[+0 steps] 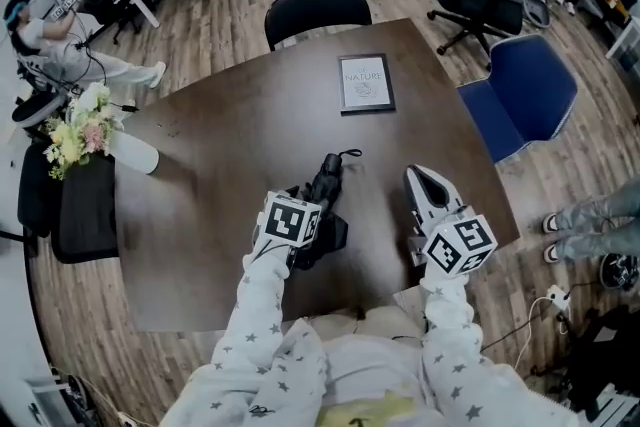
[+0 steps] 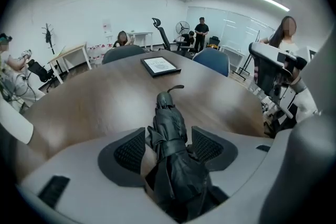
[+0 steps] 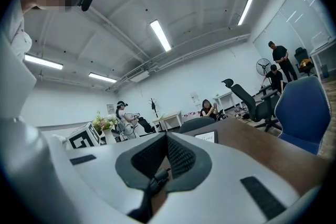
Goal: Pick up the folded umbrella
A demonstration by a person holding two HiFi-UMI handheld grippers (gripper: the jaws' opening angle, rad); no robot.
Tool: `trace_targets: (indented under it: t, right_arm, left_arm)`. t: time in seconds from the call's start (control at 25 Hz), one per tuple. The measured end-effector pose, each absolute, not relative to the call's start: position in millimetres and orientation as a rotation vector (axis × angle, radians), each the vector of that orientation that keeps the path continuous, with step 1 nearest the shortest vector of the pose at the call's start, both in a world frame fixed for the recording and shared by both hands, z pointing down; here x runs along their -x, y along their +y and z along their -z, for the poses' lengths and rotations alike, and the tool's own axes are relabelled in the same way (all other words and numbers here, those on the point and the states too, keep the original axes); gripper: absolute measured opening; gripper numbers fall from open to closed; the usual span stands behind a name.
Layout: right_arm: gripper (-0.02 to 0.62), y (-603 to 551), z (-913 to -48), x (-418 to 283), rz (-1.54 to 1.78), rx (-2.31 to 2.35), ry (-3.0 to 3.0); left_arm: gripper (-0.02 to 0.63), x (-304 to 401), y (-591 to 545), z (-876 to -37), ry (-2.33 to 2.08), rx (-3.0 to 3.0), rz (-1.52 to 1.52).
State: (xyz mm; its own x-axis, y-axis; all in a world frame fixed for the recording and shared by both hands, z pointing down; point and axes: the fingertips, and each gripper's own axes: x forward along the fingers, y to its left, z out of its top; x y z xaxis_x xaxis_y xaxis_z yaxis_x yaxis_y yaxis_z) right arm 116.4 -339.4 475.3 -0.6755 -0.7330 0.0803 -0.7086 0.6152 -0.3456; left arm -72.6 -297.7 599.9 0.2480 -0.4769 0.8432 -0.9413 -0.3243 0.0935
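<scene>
A folded black umbrella [image 1: 325, 183] lies on the dark wooden table [image 1: 210, 175], its strap end pointing away from me. My left gripper [image 1: 318, 213] points steeply down over its near half. In the left gripper view the umbrella [image 2: 167, 123] runs between the two ribbed pads [image 2: 130, 151], which stand apart at its sides, with a strip of table showing on the left. My right gripper [image 1: 420, 179] hovers to the right of the umbrella, apart from it. In its own view the right gripper [image 3: 167, 153] points level across the table, jaws together and holding nothing.
A framed card [image 1: 365, 82] lies at the table's far side. A black chair [image 1: 318, 8] and a blue chair [image 1: 530, 90] stand at the far and right edges. Flowers in a white vase [image 1: 90, 133] sit at the left edge. Several people are in the room beyond.
</scene>
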Motion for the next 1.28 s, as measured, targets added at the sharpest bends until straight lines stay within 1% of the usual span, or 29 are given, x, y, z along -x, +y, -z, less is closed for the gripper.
trace_targets:
  t: [0.08, 0.28, 0.48, 0.64, 0.92, 1.0, 1.12, 1.28]
  right_arm:
    - [0.021, -339.1, -478.4, -116.5, 0.565, 1.245, 2.756]
    - [0.021, -339.0, -492.1, -112.4, 0.608, 1.270, 2.750]
    - [0.021, -336.7, -503.0, -117.4, 0.649, 1.313, 2.727]
    - [0.021, -336.8, -508.8, -123.8, 0.669, 1.337, 2.715]
    - [0.021, -338.4, -515.9, -131.8, 0.681, 1.397, 2.687]
    - [0.021, -338.6, -518.8, -132.2, 0.685, 1.406, 2.682]
    - [0.021, -340.3, -521.5, -131.8, 0.692, 1.408, 2.679]
    - [0.021, -345.1, -512.6, -132.1, 0.685, 1.388, 2.695]
  left_arm:
    - [0.299, 67.8, -300.0, -608.9, -1.242, -1.895, -1.019]
    - [0.314, 70.3, -302.2, -639.6, -1.169, -1.823, -1.104]
    - [0.330, 64.4, -301.3, -656.8, -1.106, -1.783, -1.105]
    - [0.330, 51.6, -300.8, -670.1, -1.059, -1.766, -1.139]
    - [0.330, 49.7, -301.6, -683.1, -1.070, -1.756, -1.239]
    - [0.323, 50.2, -304.7, -682.2, -1.097, -1.778, -1.224]
    - [0.284, 52.2, -307.7, -680.8, -1.145, -1.776, -1.185]
    - [0.268, 49.7, -306.2, -670.4, -1.143, -1.744, -1.143]
